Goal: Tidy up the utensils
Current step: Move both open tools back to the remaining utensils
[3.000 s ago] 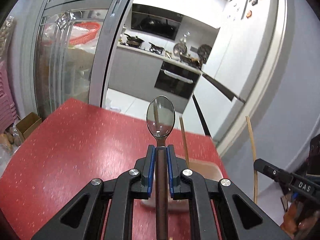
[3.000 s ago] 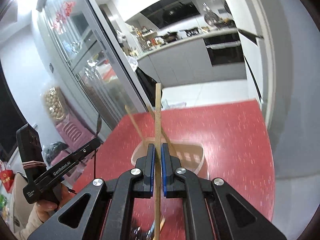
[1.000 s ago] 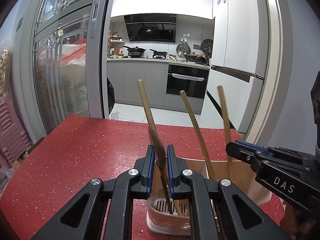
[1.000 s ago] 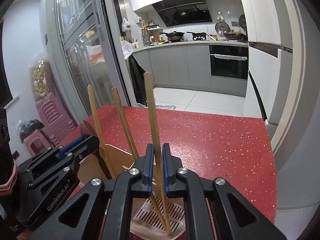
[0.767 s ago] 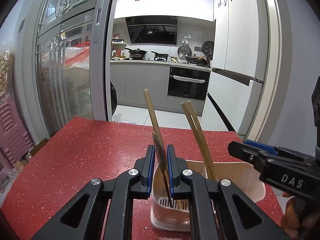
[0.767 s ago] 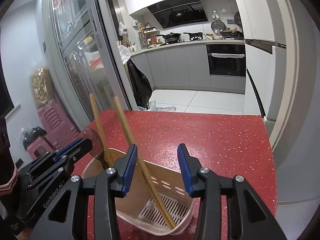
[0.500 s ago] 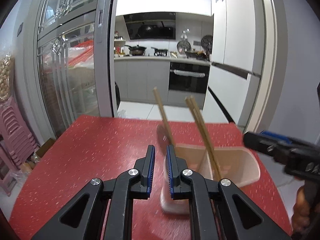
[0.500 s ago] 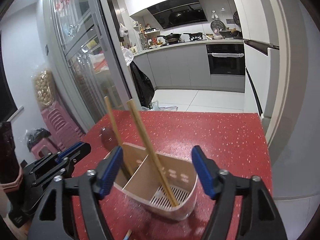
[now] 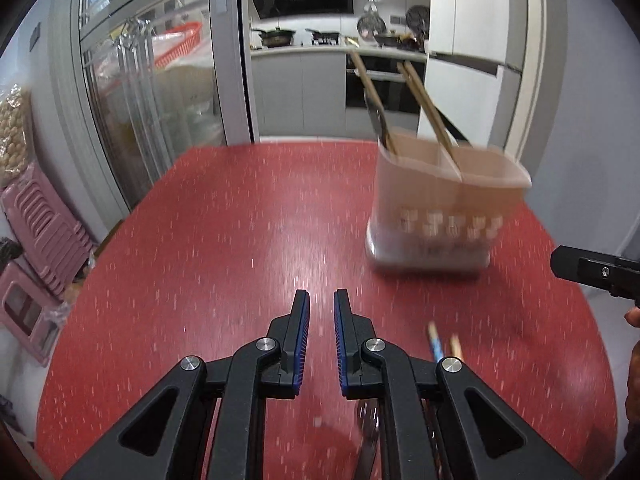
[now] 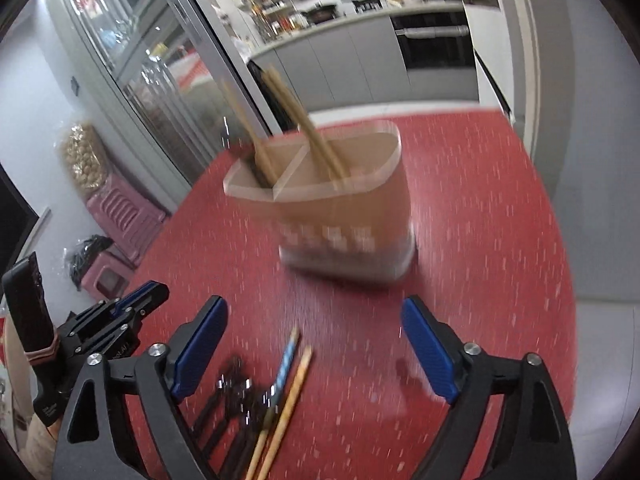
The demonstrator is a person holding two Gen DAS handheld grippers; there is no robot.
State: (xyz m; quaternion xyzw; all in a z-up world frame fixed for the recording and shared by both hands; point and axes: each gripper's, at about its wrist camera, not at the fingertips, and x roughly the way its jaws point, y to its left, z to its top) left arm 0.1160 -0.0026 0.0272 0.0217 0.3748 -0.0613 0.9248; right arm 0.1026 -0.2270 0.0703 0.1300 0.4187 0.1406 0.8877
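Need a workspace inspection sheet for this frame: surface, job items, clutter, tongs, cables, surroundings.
Surface: red speckled table, motion-blurred.
Job's things: beige two-compartment holder upright on the table; wooden chopsticks lean in both compartments, with a dark utensil in one. Loose chopsticks and dark-handled cutlery lie near the right tongs.
Clutter: nothing seen on the table.
Grippers: left tongs nearly shut, nothing between them; right tongs opening wide, empty.
Cables: nothing seen.
Surroundings: glass cabinet, pink stools, kitchen with oven behind.

No legible text or labels
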